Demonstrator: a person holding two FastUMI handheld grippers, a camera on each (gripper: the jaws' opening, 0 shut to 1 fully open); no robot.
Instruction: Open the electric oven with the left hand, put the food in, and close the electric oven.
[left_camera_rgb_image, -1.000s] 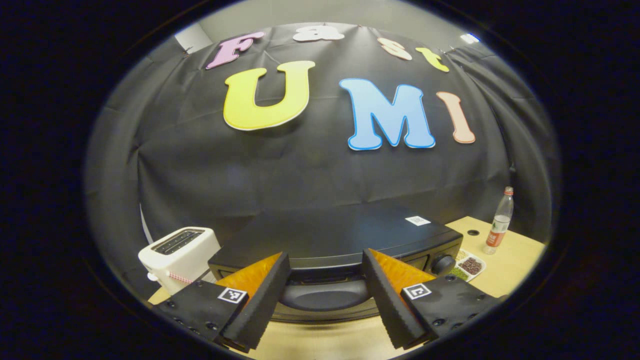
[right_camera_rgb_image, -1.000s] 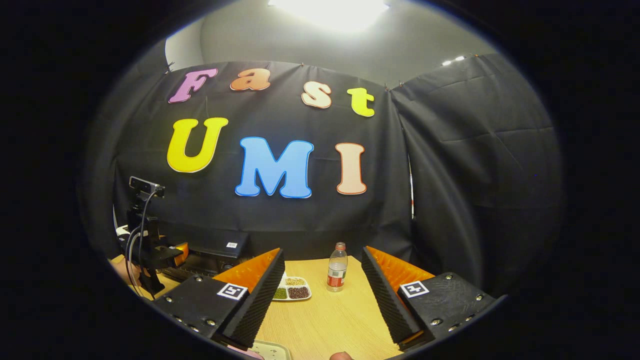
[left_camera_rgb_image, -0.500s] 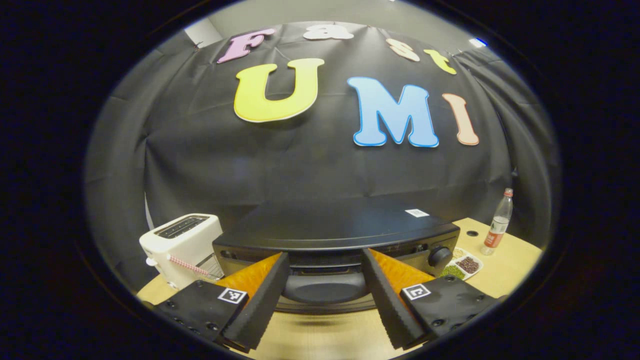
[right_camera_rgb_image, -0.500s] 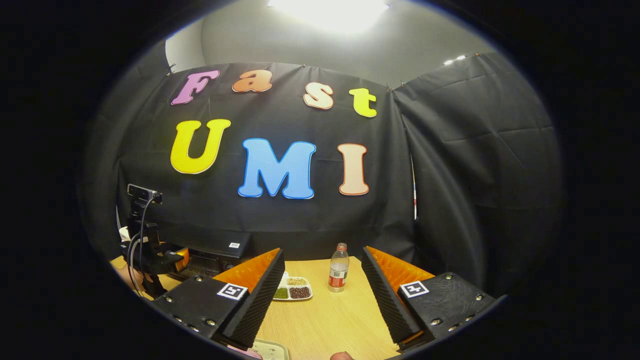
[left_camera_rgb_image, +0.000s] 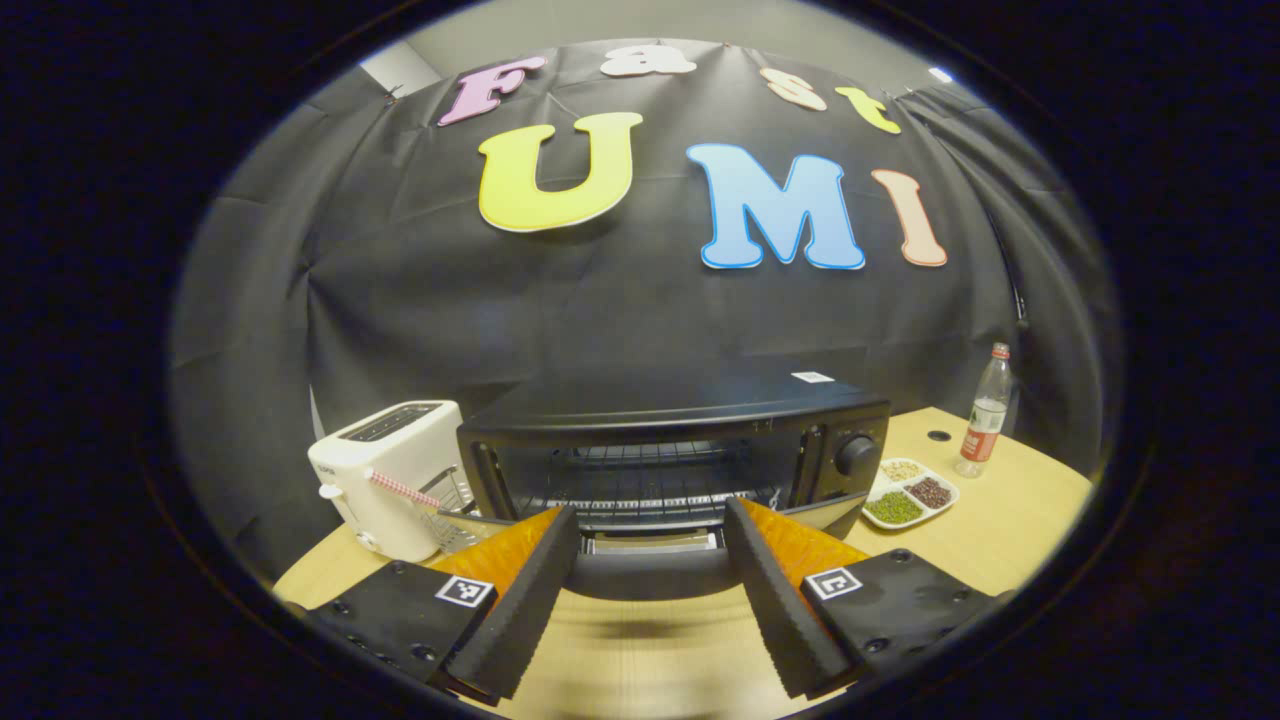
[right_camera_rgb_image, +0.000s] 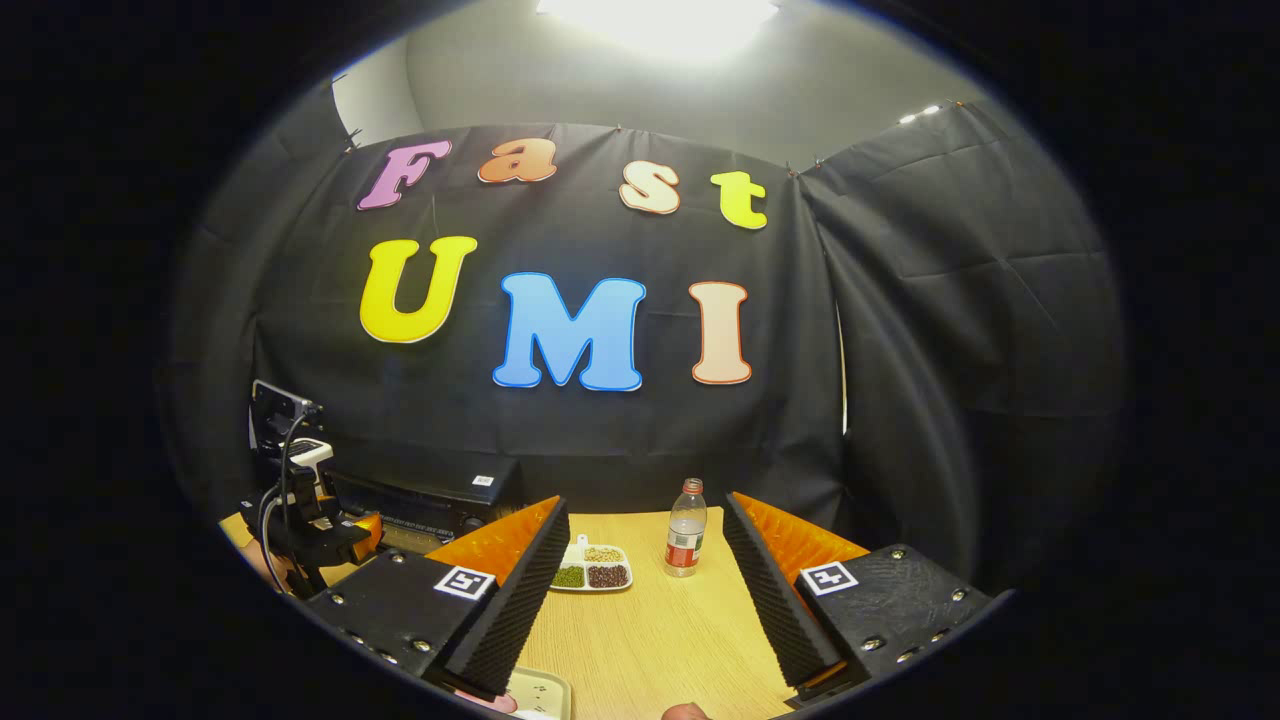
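Note:
In the left gripper view, the black electric oven (left_camera_rgb_image: 690, 415) stands straight ahead with its door (left_camera_rgb_image: 650, 577) swung down. The wire rack (left_camera_rgb_image: 640, 478) inside is bare. My left gripper (left_camera_rgb_image: 652, 510) is open, and the door's handle edge lies between its fingers without either pad pressing on it. In the right gripper view, my right gripper (right_camera_rgb_image: 646, 500) is open over the wooden table (right_camera_rgb_image: 660, 630) and holds nothing. A pale tray (right_camera_rgb_image: 540, 692) with something pink on it peeks in at the bottom edge. The oven (right_camera_rgb_image: 430, 497) and the left gripper (right_camera_rgb_image: 330, 535) show at far left.
A white toaster (left_camera_rgb_image: 385, 475) stands left of the oven. To the oven's right are a sectioned dish of beans (left_camera_rgb_image: 910, 495) and a drink bottle (left_camera_rgb_image: 985, 415). The dish (right_camera_rgb_image: 592, 570) and bottle (right_camera_rgb_image: 686, 530) also lie ahead of the right gripper.
The oven door has gone from shut to swung down as the left gripper drew back and lower; the rack inside is now visible. The right gripper only drifted slightly.

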